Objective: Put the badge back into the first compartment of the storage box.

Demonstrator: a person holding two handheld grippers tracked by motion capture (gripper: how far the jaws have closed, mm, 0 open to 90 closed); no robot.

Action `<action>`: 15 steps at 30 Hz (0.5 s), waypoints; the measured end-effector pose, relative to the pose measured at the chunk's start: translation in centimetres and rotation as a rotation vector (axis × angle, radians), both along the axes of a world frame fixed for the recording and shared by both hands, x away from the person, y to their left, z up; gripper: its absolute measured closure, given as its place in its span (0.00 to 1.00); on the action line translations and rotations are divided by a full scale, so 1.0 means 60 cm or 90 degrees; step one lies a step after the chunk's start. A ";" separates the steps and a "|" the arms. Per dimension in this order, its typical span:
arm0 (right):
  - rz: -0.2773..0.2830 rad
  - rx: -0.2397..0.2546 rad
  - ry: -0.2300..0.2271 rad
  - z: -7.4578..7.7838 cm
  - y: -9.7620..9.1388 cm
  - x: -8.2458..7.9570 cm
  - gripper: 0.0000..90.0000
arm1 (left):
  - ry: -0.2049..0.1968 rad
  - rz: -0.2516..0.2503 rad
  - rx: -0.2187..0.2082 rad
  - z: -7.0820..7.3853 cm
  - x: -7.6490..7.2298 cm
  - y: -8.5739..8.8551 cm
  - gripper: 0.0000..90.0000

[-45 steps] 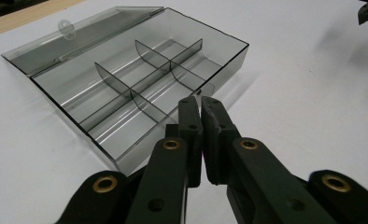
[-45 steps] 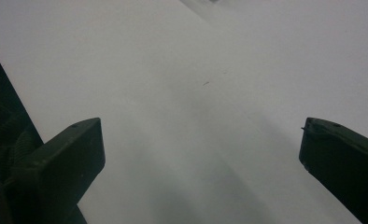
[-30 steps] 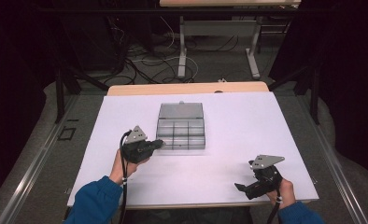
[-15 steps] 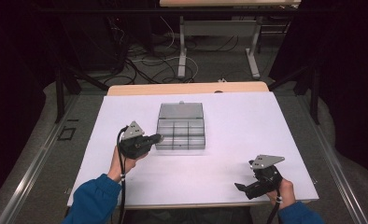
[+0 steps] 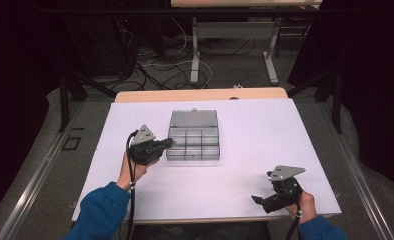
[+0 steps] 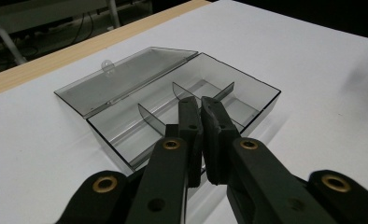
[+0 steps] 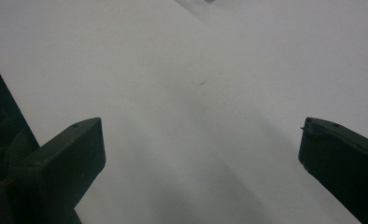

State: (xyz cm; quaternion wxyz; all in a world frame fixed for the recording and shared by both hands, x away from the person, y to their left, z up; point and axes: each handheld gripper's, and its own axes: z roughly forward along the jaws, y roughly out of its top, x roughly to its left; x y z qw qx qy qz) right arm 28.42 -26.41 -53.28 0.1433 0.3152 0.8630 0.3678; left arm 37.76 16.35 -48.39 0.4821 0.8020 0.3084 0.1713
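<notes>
Smoky clear plastic compartment box (image 5: 193, 143), rectangular, lid flat open, mid-table on matte white table (image 5: 265, 125). Left gripper (image 5: 169, 144) jaws together, empty, at box's left-near edge; dividers sharp in left gripper view. Right gripper (image 5: 256, 200) jaws apart, near-right.

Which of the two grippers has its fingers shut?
The left gripper, at the open compartment box, has its fingers pressed together. The right gripper, near the table edge, has them wide apart.

Bare table (image 5: 265, 140) surrounds the open box (image 5: 193, 142), the sole obstacle.
</notes>
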 end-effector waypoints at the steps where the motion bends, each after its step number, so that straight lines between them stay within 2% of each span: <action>1: 0.000 0.000 0.000 0.000 0.000 0.000 0.00 | -0.003 0.001 0.004 0.001 0.002 0.001 0.98; 5: 0.002 -0.006 0.004 0.001 0.000 0.000 0.00 | -0.004 0.002 0.000 0.002 0.007 -0.001 0.98; 10: -0.005 -0.002 -0.006 -0.001 0.001 0.001 0.00 | -0.007 0.006 0.001 0.003 0.018 -0.003 0.98; 13: 0.001 -0.006 0.005 0.001 0.000 0.000 0.00 | -0.008 0.008 0.001 0.003 0.025 -0.005 0.98; 14: -0.004 -0.002 -0.003 -0.001 0.000 0.001 0.01 | -0.005 0.010 0.002 0.004 0.026 -0.005 0.98; 15: -0.006 -0.001 0.001 0.000 0.000 0.000 0.01 | -0.008 0.010 0.000 0.003 0.029 -0.006 0.98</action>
